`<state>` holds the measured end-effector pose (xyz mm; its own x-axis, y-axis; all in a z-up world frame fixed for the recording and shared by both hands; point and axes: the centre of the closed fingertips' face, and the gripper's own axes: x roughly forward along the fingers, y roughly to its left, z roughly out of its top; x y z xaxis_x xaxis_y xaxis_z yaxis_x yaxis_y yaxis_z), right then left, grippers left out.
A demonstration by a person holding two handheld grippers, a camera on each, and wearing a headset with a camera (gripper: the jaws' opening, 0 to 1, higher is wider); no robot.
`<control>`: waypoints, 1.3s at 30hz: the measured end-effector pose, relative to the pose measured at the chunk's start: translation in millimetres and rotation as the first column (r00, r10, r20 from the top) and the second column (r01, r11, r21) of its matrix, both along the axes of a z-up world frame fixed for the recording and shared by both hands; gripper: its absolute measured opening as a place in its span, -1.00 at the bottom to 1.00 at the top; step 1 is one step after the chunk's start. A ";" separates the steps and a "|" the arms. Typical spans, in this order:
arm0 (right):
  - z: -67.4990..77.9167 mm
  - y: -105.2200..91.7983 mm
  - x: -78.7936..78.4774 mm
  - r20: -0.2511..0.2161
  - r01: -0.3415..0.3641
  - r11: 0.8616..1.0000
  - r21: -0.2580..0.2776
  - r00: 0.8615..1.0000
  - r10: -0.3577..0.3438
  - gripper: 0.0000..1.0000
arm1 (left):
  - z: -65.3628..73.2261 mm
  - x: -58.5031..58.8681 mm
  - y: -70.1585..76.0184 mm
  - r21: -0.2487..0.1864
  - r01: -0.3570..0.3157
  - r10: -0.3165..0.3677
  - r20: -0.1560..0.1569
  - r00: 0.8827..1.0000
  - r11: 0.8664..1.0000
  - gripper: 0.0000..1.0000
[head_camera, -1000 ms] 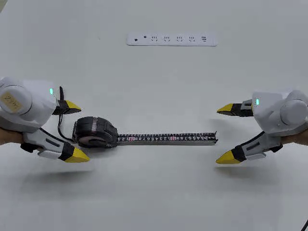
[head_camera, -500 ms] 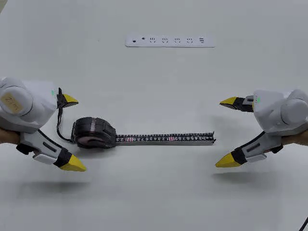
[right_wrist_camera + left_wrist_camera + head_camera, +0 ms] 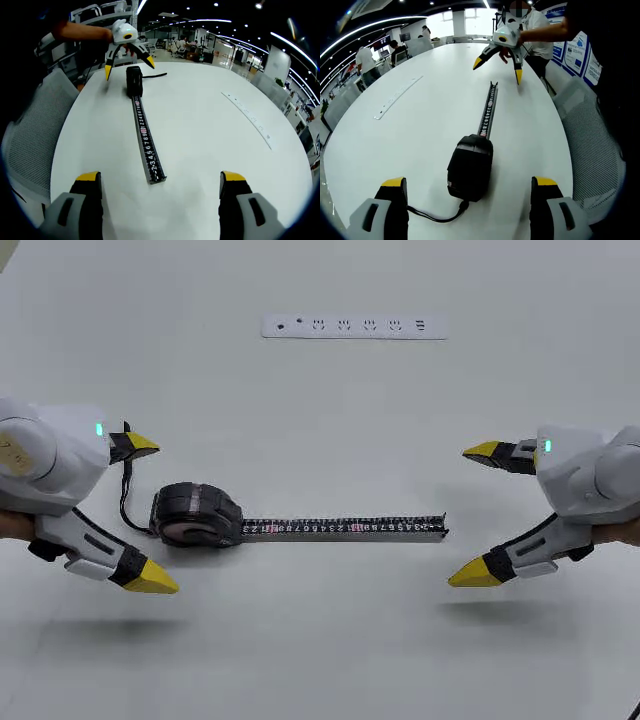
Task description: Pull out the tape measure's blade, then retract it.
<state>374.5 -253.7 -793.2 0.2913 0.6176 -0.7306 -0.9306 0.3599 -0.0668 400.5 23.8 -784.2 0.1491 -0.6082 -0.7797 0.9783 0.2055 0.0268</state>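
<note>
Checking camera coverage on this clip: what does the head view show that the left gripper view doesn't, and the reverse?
Head view, not the left gripper view: the left gripper white body with its green light, seen from above beside the tape measure case. Left gripper view, not the head view: the room beyond the table, with people in the background and a mesh chair at the table edge. Shared: the case, the blade pulled out flat on the white table, the power strip, and the open right gripper past the blade's end, touching nothing.
</note>
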 end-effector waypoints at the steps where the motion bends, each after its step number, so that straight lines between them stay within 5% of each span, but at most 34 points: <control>1: 0.8 -0.1 -1.4 -0.002 0.009 1.000 0.004 1.000 -0.009 1.00 | 2.2 0.0 0.8 -0.014 -0.013 0.013 -0.001 1.000 1.000 1.00; 11: 10.5 0.3 -9.5 0.009 0.085 0.995 0.052 0.996 -0.086 1.00 | 10.8 -5.7 7.3 -0.080 -0.094 0.095 0.012 0.995 0.992 1.00; 21: 16.0 2.7 -24.9 0.015 0.165 0.981 0.101 0.986 -0.167 1.00 | 18.0 -19.5 12.1 -0.162 -0.186 0.191 0.015 0.982 0.969 1.00; 33: 25.1 4.7 -41.5 0.033 0.262 0.954 0.148 0.962 -0.270 1.00 | 24.5 -35.4 12.3 -0.242 -0.278 0.292 0.020 0.956 0.929 1.00; 39: 26.9 10.3 -49.8 0.040 0.312 0.935 0.169 0.946 -0.323 1.00 | 31.1 -43.7 12.6 -0.294 -0.332 0.360 0.044 0.932 0.896 1.00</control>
